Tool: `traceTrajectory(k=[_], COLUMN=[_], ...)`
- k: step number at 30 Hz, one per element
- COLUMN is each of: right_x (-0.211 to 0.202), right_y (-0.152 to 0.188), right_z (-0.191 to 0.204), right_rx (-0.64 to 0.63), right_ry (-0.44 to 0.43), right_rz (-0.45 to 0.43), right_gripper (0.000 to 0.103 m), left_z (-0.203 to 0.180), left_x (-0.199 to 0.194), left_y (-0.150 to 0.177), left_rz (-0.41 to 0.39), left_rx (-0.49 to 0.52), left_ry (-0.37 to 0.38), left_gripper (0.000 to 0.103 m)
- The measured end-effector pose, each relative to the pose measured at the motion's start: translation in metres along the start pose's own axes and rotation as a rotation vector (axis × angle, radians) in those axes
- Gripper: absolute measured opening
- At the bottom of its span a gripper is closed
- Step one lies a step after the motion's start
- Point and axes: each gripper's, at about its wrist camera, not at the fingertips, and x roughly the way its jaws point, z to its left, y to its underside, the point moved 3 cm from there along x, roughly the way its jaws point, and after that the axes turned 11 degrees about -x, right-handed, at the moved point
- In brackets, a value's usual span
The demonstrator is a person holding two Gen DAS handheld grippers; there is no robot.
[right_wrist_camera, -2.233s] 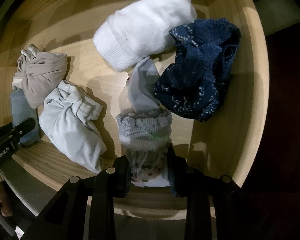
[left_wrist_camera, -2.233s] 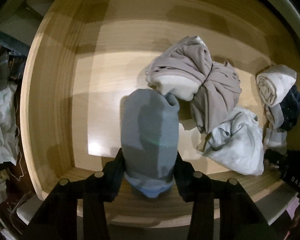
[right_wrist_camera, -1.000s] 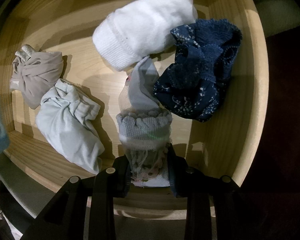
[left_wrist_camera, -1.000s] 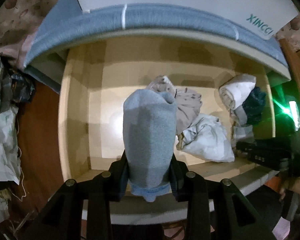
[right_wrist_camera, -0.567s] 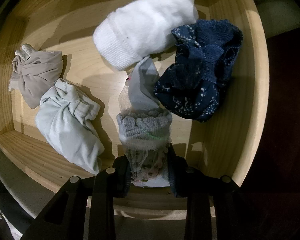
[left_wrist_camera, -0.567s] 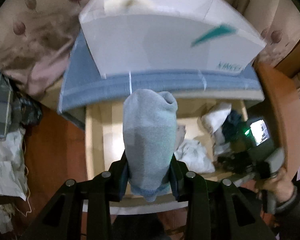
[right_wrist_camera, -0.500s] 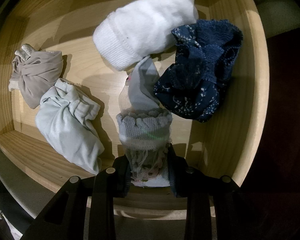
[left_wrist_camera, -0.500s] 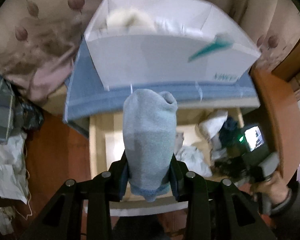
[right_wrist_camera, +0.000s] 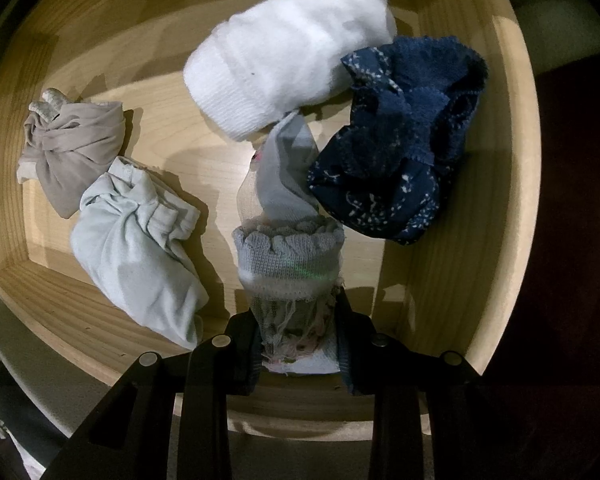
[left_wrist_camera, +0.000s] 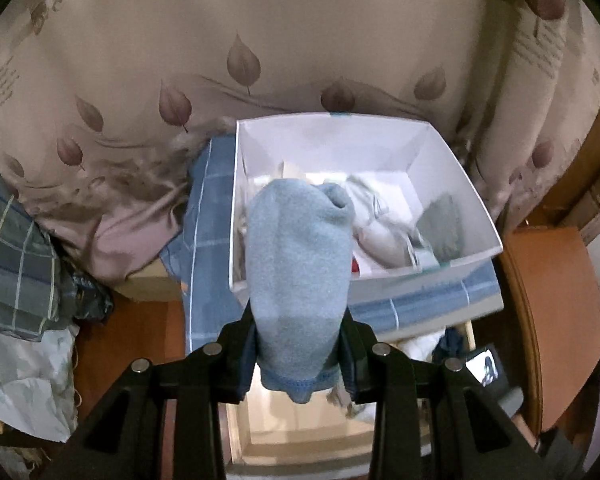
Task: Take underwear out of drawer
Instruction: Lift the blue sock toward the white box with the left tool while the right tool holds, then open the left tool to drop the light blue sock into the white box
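A beige curtain printed with brown leaves hung behind a white open-topped box, which stood on a blue checked cloth with red-brown wood to either side. Inside the box lay pale, crumpled garments, blurred. The left hand-held gripper was closed on a blue-grey knitted roll, soft and rounded, with a stitched blue hem at its lower end; the roll stood up between the black fingers, in front of the box's near wall. Below it showed part of the pale wooden drawer, smooth-grained with straight plank walls. Inside, the right hand-held gripper gripped a grey ribbed bundle with a scalloped cuff and frayed threads, resting on the drawer floor. Touching that bundle were a white ribbed roll and a dark blue lacy piece; a pale mint knot and a taupe knot lay apart on the left.
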Motion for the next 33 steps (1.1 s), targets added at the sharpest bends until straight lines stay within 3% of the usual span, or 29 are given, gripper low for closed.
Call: traceTrajectory(k=[12,20,33], right_x=[0.001,0.004,0.005], right_y=[0.000,0.001,0.000], right_z=[-0.001,0.000,0.000], right_rx=[0.004,0.005,0.006], right_ry=[-0.003,-0.011,-0.007], right_rz=[0.001,0.006,0.009], right_gripper=[0.029,0.029,0.029], left_z=[-0.011,-0.014,-0.017], left_x=[0.061,0.093,0.096], left_y=[-0.049,-0.053,-0.055], left_rz=[0.009,0.012,0.047], left_rx=[-0.005,-0.006,-0.029], left_ry=[-0.036,-0.039,-0.032], left_gripper=[0.034,0.034,0.044])
